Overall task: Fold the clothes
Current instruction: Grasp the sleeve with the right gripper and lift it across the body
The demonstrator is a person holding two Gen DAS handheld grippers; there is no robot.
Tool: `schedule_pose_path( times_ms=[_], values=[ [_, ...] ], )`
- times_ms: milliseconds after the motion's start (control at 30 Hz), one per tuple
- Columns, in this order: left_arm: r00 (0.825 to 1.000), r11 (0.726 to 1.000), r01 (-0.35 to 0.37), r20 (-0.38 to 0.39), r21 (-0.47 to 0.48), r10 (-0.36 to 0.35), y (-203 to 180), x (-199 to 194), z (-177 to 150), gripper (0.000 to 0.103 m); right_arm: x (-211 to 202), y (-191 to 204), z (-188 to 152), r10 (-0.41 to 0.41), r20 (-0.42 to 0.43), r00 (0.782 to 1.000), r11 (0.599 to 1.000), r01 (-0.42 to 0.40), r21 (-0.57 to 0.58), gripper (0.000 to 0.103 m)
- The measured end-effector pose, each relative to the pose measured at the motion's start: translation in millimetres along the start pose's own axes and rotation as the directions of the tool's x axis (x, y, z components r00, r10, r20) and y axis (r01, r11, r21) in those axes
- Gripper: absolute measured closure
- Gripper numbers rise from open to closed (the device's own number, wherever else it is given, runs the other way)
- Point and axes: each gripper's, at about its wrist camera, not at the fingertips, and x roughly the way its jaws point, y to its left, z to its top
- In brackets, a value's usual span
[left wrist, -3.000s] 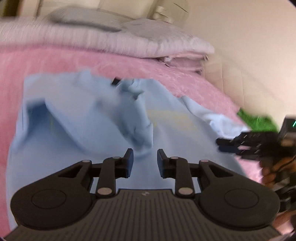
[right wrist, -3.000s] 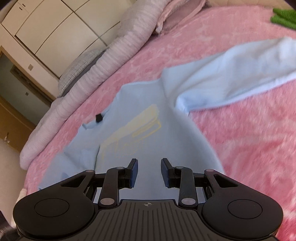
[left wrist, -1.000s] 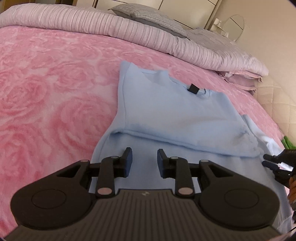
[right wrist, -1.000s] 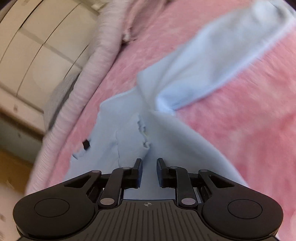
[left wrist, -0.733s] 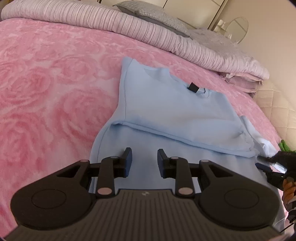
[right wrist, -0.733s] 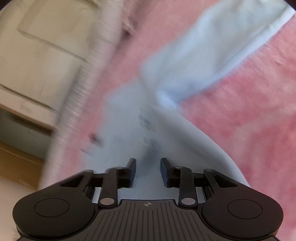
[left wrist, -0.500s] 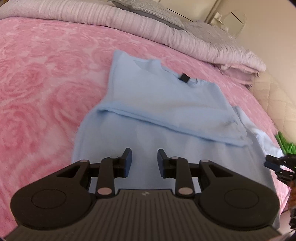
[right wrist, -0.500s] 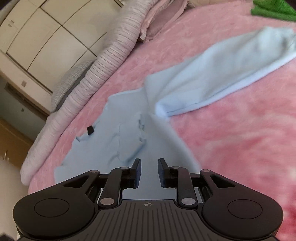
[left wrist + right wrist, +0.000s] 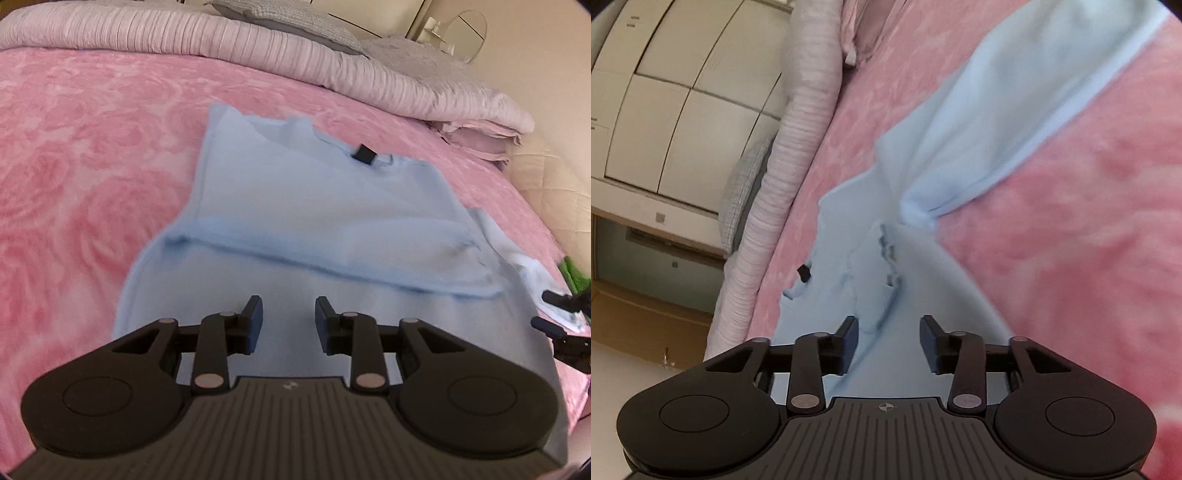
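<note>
A light blue long-sleeved top (image 9: 314,206) lies flat on the pink bed, with a black neck tag (image 9: 364,152) at its far edge and one sleeve folded across its body. My left gripper (image 9: 288,317) is open and empty just above the near part of the top. My right gripper (image 9: 888,334) is open and empty over the top's right side (image 9: 871,280). The other sleeve (image 9: 1008,122) stretches away to the upper right on the bedspread. The right gripper's fingers (image 9: 554,297) show at the right edge of the left wrist view.
The pink rose-patterned bedspread (image 9: 74,166) surrounds the top. A rolled striped lilac quilt (image 9: 258,40) and pillows run along the far edge. A green item (image 9: 574,273) lies at the right. White wardrobe doors (image 9: 672,103) stand beyond the bed.
The folded sleeve now lies across the top's body. My right gripper has opened wider and tilted, closer to the cloth. My left gripper has shifted slightly and stays open.
</note>
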Motion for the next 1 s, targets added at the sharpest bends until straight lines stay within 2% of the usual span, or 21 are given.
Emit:
schedule_pose_path(
  times_ms=[100,200,233,267,333,433,467,533,600,633,667,767,833,933,1000],
  values=[
    [1.000,1.000,-0.013,0.010,0.001,0.013,5,10,9,0.077,34,6,7,-0.048,-0.049,0.998,0.999,0.049,0.010,0.058],
    [1.000,1.000,-0.016,0.020,-0.006,0.016,11,17,12,0.077,54,13,10,-0.055,-0.018,0.998,0.998,0.054,-0.031,0.058],
    [1.000,1.000,-0.013,0.024,-0.010,0.014,12,19,12,0.078,58,17,11,-0.070,-0.005,0.998,0.995,0.069,-0.068,0.072],
    [1.000,1.000,-0.011,0.029,-0.012,0.011,14,20,12,0.078,62,24,12,-0.088,0.013,0.996,0.988,0.089,-0.126,0.096],
    [0.999,1.000,-0.005,0.039,-0.015,0.006,16,21,11,0.078,65,37,10,-0.083,0.070,0.994,0.961,0.099,-0.257,0.097],
    [0.999,1.000,-0.002,0.050,-0.025,0.004,17,22,11,0.078,47,51,5,0.054,0.162,0.985,0.915,0.017,-0.404,0.097],
    [0.999,1.000,-0.003,0.052,-0.025,0.005,17,23,11,0.078,44,51,4,0.067,0.175,0.982,0.905,0.014,-0.424,0.097],
    [0.999,1.000,-0.009,0.053,-0.017,0.010,16,24,10,0.078,52,43,6,-0.037,0.157,0.987,0.912,0.097,-0.398,0.097],
    [0.998,1.000,-0.019,0.053,-0.007,0.020,14,23,10,0.078,65,27,11,-0.141,0.105,0.984,0.925,0.169,-0.342,0.094],
    [0.998,1.000,-0.024,0.051,-0.003,0.024,12,22,10,0.078,66,20,13,-0.139,0.091,0.986,0.936,0.161,-0.314,0.092],
    [0.998,1.000,-0.026,0.049,-0.002,0.026,11,20,10,0.077,60,16,13,-0.117,0.095,0.989,0.945,0.140,-0.296,0.083],
    [0.999,1.000,-0.025,0.042,-0.007,0.025,10,14,7,0.077,35,17,10,-0.105,0.118,0.987,0.947,0.135,-0.291,0.069],
    [0.999,1.000,-0.029,0.039,-0.009,0.029,11,10,2,0.077,13,16,0,-0.104,0.124,0.987,0.942,0.138,-0.306,0.066],
    [0.998,0.999,-0.033,0.044,-0.017,0.034,14,1,-8,0.077,-14,3,-23,-0.162,0.058,0.985,0.916,0.172,-0.364,0.066],
    [0.998,0.998,-0.043,0.045,-0.036,0.045,18,-9,-15,0.077,-42,-16,-42,-0.124,0.046,0.991,0.916,0.132,-0.379,0.068]
  ],
)
